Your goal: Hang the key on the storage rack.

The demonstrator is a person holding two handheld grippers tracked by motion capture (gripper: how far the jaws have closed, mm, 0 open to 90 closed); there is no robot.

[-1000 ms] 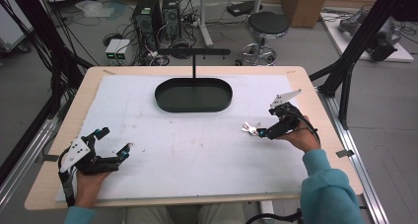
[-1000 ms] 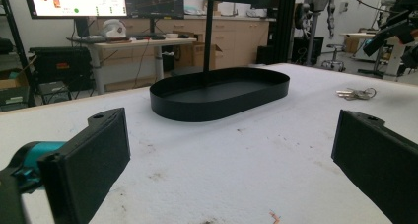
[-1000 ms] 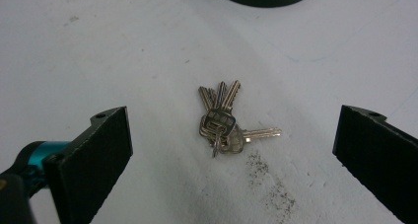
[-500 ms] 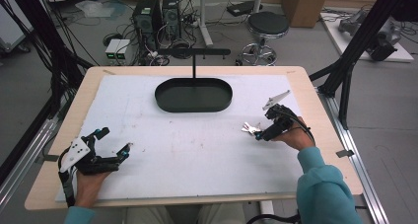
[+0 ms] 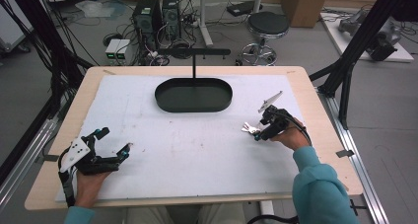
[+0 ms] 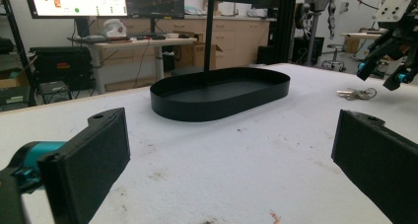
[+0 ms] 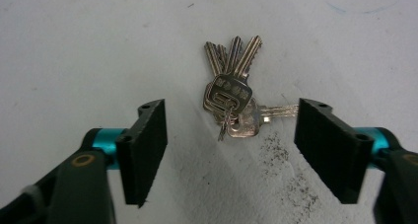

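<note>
A bunch of silver keys (image 5: 250, 129) lies flat on the white mat at the right. My right gripper (image 5: 257, 133) hovers just over the keys and points down at them. In the right gripper view the keys (image 7: 229, 103) lie between the two black pads of my right gripper (image 7: 235, 145), and neither pad touches them. Its jaws have just been closing and still stand apart. My left gripper (image 5: 115, 140) rests open at the near left with nothing in it. In the left gripper view my left gripper (image 6: 231, 165) faces the keys (image 6: 357, 93) and the right gripper (image 6: 379, 77).
A black oval tray (image 5: 162, 101) sits at the far middle of the mat, also seen from the left gripper as a low-walled tray (image 6: 217, 108). A black T-shaped stand (image 5: 194, 61) rises behind it. The wooden table edge (image 5: 325, 130) runs close on the right.
My right gripper has shifted a little toward the keys and its jaws have narrowed around them. The left gripper has stayed where it was.
</note>
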